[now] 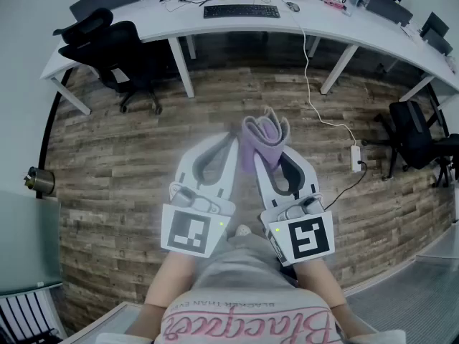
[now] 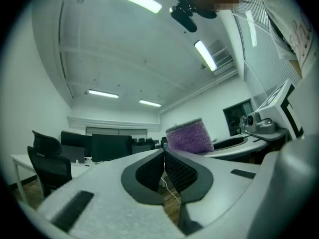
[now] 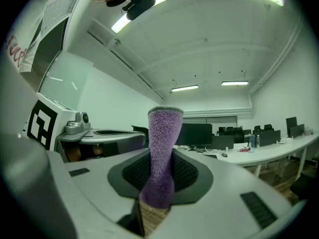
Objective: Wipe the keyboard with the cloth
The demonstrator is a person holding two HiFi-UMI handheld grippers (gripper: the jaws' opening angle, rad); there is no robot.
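Wood-plank office floor lies below; the black keyboard (image 1: 241, 11) sits on the far white tabletop (image 1: 323, 21), well apart from both grippers. The right gripper (image 1: 262, 160) has its jaws clamped on the purple cloth (image 1: 264, 135), which looks soft, light and floppy, best pinched at a fold. The left gripper (image 1: 231, 143) has its jaws together, empty

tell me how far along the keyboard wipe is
Done: the purple cloth is picked up, clamped in the right hand-held gripper. In hand: it is held up over the wooden floor, with the left hand-held gripper shut and empty beside it. Left: the keyboard lies on the white desk across the floor, far from the cloth, so reaching it and all the wiping remain.
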